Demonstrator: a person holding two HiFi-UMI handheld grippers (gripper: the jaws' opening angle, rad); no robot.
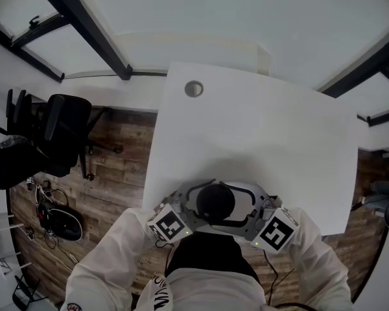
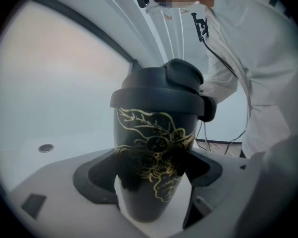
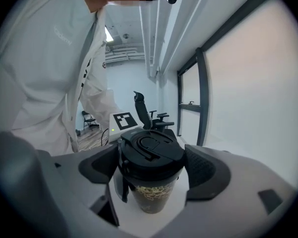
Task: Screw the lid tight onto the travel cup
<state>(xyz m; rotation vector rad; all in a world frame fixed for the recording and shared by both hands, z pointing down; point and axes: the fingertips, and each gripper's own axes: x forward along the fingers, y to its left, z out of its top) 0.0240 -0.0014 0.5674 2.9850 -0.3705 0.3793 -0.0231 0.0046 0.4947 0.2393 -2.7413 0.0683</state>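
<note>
Currently the cup (image 2: 149, 133) stands upright near the table's (image 1: 259, 135) near edge, right in front of the person, between both grippers. It is black with a gold leaf pattern. The lid (image 3: 151, 150) is black, has a flip tab, and sits on top of the cup.

Left gripper (image 2: 150, 175): jaws set wide, dark pads pressing the cup body on both sides below the lid rim. The cup base shows low between the jaws over white surface; I can't tell whether it rests on the table or is just above it.

Right gripper (image 3: 151, 170): jaws also wide, clamped round the lid, one pad against each side of its rim. In the left gripper view one of these pads shows hooked against the lid's right edge.

From the head view the two grippers come in from opposite sides. The left marker cube (image 1: 167, 225) and the right marker cube (image 1: 277, 231) sit close to the person's body, with white sleeves behind them. Only the lid top shows there, between the grey jaw arms.

The table is white, with a round hole (image 1: 194, 89) near its far left corner. An office chair (image 1: 55, 131) stands left of the table on the wood floor (image 1: 117, 173).
</note>
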